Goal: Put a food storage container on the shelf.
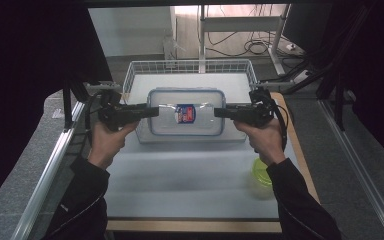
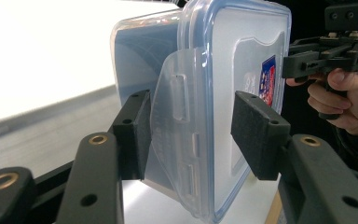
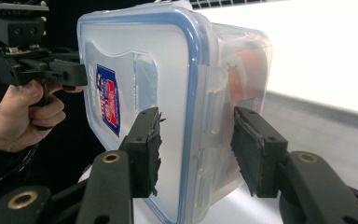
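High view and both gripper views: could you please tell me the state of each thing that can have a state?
Plastic container: held in the air above the basket, one claw at each end.
Container lid: on; the latch flap at the left claw's end stands out from the wall.
Left claw: gripping the container's end.
Right claw: gripping the opposite end.
Wire basket: on the table, under the container.
Green cup: standing on the table near the right forearm.

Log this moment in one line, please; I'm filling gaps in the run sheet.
left gripper: shut on container | right gripper: shut on container | container: lidded, held over wire basket
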Action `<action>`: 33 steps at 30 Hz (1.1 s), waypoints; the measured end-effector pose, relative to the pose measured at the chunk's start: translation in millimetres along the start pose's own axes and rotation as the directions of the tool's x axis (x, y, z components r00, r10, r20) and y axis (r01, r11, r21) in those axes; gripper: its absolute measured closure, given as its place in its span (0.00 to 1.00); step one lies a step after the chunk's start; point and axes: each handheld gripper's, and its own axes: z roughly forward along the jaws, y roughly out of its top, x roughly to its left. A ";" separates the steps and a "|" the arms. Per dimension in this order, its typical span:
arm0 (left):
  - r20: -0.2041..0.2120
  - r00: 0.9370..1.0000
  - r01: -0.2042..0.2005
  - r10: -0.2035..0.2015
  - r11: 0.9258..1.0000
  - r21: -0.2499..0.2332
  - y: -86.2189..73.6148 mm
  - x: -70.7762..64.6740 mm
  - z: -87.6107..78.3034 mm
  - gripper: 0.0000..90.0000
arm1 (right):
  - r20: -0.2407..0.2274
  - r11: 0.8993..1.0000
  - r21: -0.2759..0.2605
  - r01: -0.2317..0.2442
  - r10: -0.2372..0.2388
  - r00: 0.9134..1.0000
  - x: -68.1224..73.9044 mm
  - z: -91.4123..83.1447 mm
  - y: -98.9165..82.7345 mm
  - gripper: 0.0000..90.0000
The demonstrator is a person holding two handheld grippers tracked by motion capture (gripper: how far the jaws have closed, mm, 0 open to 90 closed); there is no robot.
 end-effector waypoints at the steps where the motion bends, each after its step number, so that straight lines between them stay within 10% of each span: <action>1: -0.001 1.000 0.000 0.000 1.000 0.000 2.8 1.3 0.5 0.54 | 0.001 1.000 -0.002 -0.004 0.004 1.000 -0.5 0.3 3.4 0.59; 33: 0.001 0.998 0.055 -0.055 0.998 -0.001 72.2 51.4 34.9 0.54 | 0.028 0.995 -0.033 -0.092 0.093 0.995 -47.7 26.2 72.8 0.58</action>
